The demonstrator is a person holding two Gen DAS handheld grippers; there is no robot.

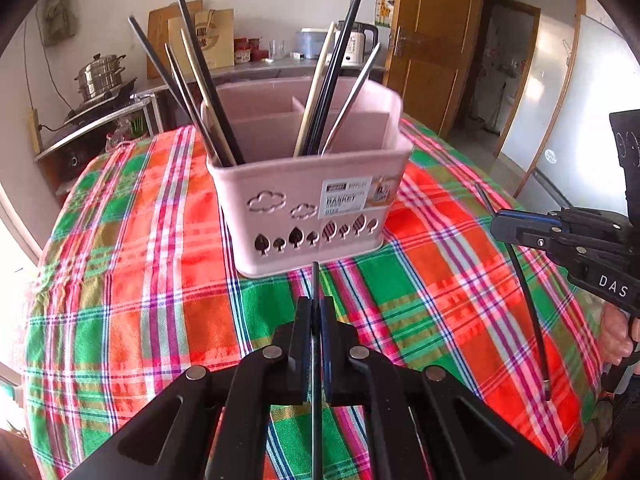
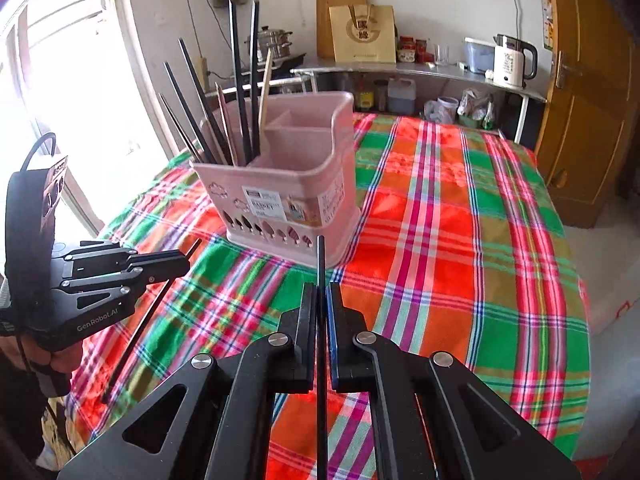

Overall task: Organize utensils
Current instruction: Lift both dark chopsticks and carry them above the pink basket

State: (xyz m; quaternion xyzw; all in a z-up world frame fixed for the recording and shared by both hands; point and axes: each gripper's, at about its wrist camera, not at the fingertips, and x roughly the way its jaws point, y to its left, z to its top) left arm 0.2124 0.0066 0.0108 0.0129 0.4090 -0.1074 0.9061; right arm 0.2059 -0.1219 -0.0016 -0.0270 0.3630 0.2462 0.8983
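Note:
A pink utensil basket (image 1: 304, 208) stands on the plaid tablecloth and holds several black, wooden and metal chopsticks (image 1: 208, 92) in its front compartments. It also shows in the right wrist view (image 2: 280, 200). My left gripper (image 1: 316, 304) is shut on a black chopstick (image 1: 316, 280), held above the cloth just short of the basket; it shows at the left in the right wrist view (image 2: 182, 260). My right gripper (image 2: 320, 292) is shut on another black chopstick (image 2: 321, 264), to the right of the basket; it shows in the left wrist view (image 1: 498, 220), its chopstick (image 1: 528, 296) hanging down.
The table has a red, green and white plaid cloth (image 2: 460, 240). Behind it a counter (image 2: 420, 70) carries a white kettle (image 2: 512, 60), jars and a paper bag. A steel steamer pot (image 1: 100, 76) sits on a stove at left. A wooden door (image 2: 588, 100) is at right.

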